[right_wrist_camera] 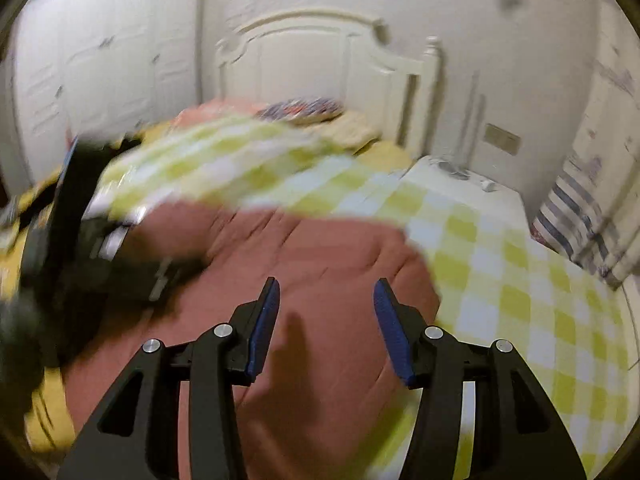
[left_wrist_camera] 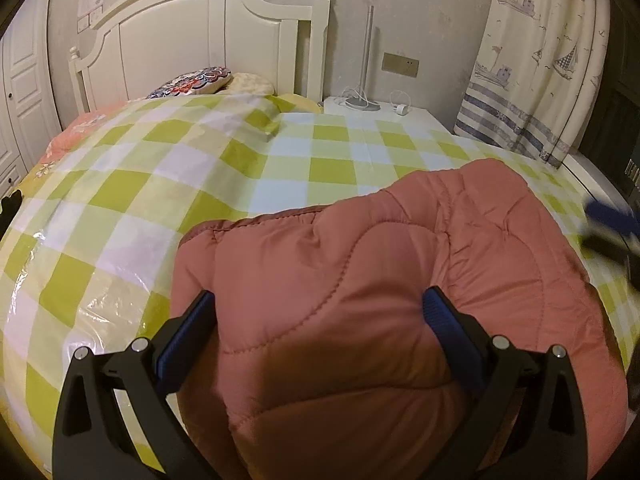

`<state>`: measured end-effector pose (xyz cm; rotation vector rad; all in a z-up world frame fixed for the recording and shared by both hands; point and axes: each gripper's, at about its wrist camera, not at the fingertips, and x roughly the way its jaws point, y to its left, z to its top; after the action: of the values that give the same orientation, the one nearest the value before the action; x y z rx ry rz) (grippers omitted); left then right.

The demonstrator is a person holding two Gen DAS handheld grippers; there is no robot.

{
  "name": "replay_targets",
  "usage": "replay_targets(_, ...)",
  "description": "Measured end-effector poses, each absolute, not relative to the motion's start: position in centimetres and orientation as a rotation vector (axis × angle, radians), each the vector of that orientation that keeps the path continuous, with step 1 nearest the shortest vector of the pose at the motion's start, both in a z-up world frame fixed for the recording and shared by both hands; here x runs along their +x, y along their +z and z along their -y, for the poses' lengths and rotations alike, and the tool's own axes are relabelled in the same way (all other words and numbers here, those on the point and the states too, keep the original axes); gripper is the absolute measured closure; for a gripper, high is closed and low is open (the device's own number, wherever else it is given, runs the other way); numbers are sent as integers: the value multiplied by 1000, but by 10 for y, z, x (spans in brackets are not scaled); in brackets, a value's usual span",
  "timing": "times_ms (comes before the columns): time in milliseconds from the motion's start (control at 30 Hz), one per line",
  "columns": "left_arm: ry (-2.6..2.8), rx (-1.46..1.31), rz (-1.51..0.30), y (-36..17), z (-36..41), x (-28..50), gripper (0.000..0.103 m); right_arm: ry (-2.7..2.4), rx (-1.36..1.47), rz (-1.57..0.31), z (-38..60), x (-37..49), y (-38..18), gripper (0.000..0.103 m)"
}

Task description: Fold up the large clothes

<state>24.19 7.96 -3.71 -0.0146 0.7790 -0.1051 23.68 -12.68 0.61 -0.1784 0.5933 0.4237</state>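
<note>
Pink quilted padded jacket lying bunched on bed covered by green-and-white checked plastic-sheeted cloth. Left gripper hovering over jacket — blue-padded jaws standing spread wide, puffy fabric bulging between them, pads not pinching it. Right gripper hanging above jacket's near edge, jaws parted, gripping nothing — view blurring. White wooden headboard standing beyond, patterned pillow lying at its foot; sailboat-print curtain hanging at right.
</note>
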Motion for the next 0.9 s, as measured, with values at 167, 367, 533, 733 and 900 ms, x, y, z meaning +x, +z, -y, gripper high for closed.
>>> replay_targets(167,-101,-4,-777,-36,-80,242,2,382,-211,-738,115,296,-25,51)
replay_targets(367,-96,8,-786,-37,-81,244,2,362,-263,-816,108,309,-37,51)
replay_targets(533,-96,7,-783,-37,-80,244,2,266,-267,-719,104,320,-16,46)
replay_targets(733,-91,22,-791,-37,-79,245,2,218,-305,-900,95,355,-55,32)
replay_targets(900,-101,8,-790,-37,-82,246,2,227,-225,-832,112,327,-35,31)
